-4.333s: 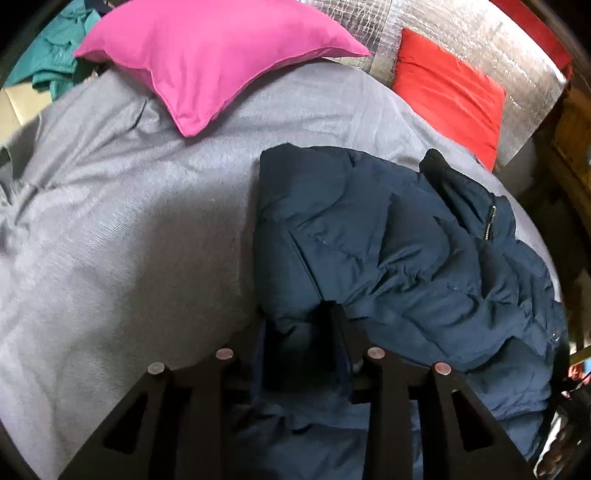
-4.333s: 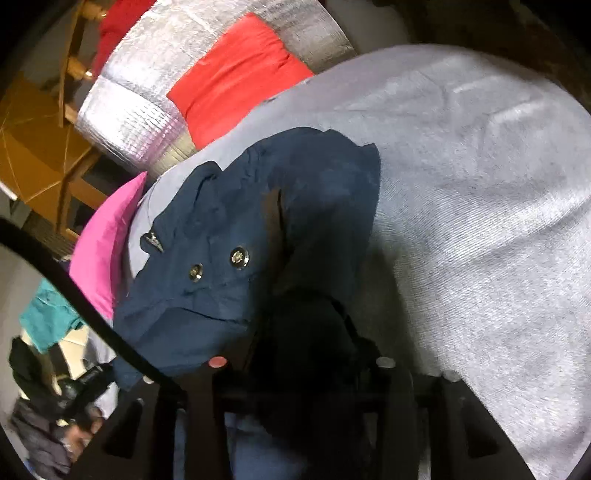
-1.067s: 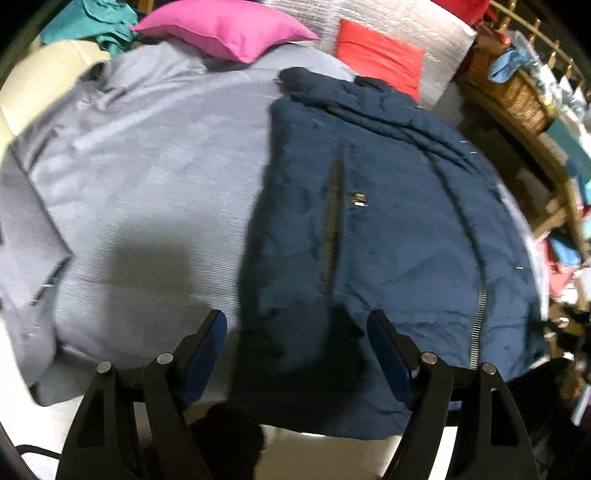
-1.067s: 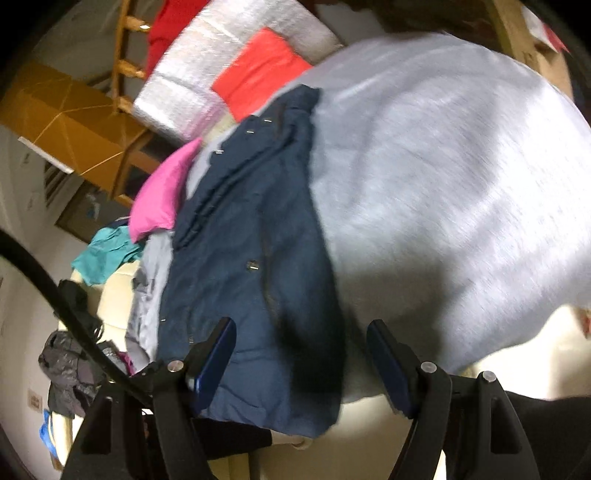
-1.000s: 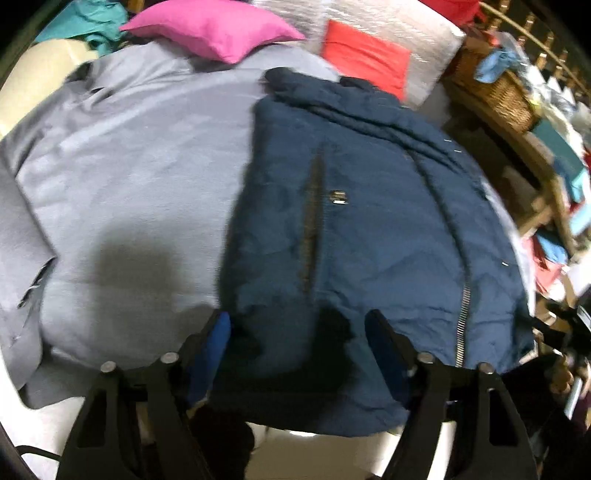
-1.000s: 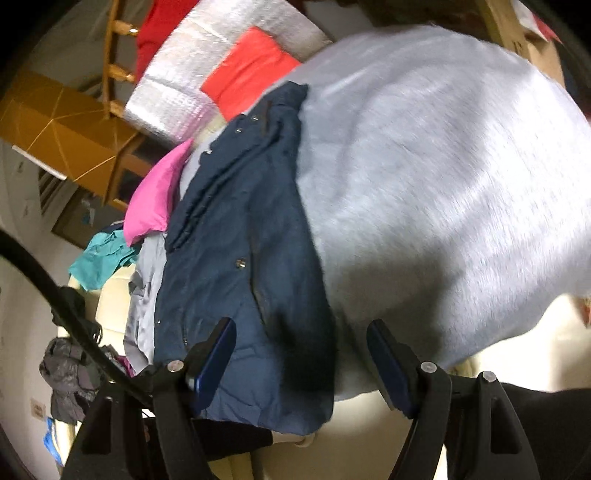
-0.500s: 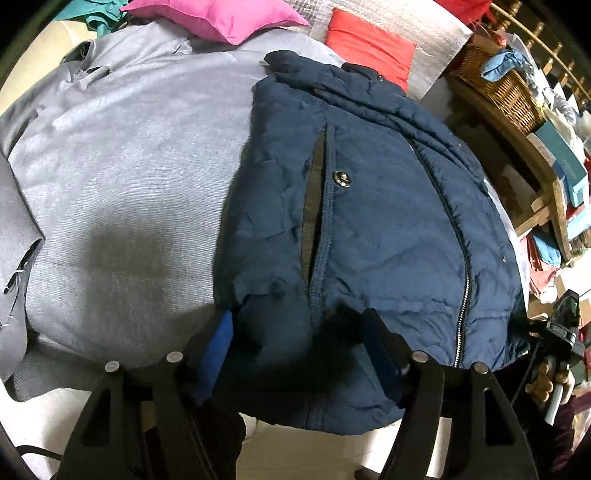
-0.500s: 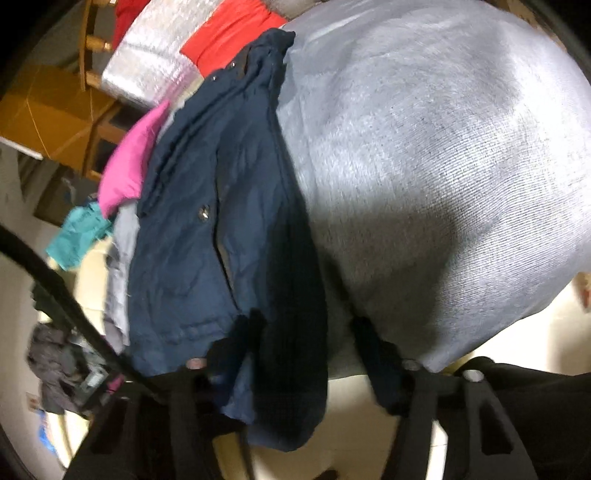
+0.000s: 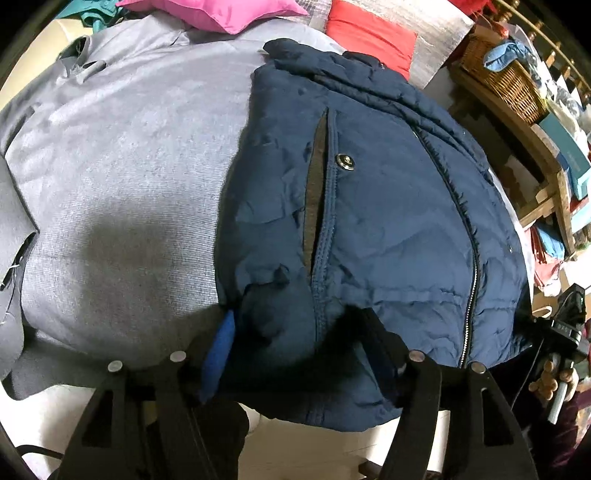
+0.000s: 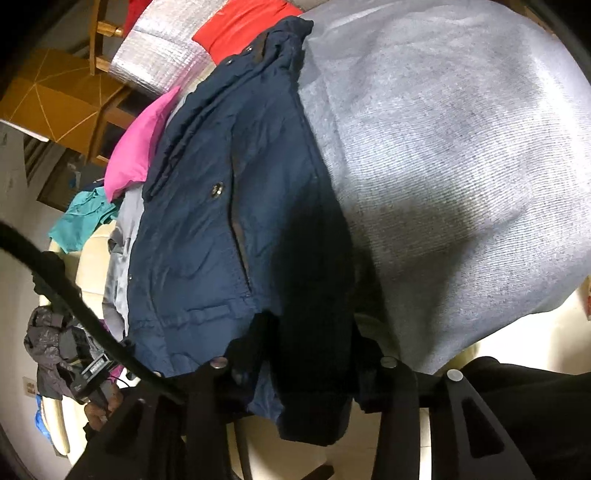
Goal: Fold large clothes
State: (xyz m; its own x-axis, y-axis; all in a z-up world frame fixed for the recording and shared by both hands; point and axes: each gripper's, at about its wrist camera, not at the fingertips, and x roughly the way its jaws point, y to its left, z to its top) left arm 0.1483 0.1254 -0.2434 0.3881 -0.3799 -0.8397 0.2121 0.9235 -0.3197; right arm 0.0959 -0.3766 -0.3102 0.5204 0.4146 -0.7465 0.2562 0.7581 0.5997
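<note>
A dark navy puffer jacket (image 9: 388,221) lies flat, front up and zipped, on the right part of a grey bed cover (image 9: 129,166), with its hem hanging over the near edge. My left gripper (image 9: 299,332) straddles the hem's left corner. Its jaws are closing, and puffy fabric bulges between the blue pads without being pinched. In the right wrist view the jacket (image 10: 207,240) runs away to the upper left. My right gripper (image 10: 306,332) is shut on the hem's other corner, which hangs dark between its fingers.
A pink pillow (image 9: 221,11) and a red pillow (image 9: 369,33) lie at the head of the bed. A wooden shelf (image 9: 546,158) with a wicker basket (image 9: 506,77) stands close on the right. A teal cloth (image 10: 81,221) lies beyond the jacket. The pale floor is below the bed edge.
The right gripper sank to the hem and its jaws closed on the corner. The left gripper edged forward until the hem sat between its fingers, and its jaws narrowed slightly.
</note>
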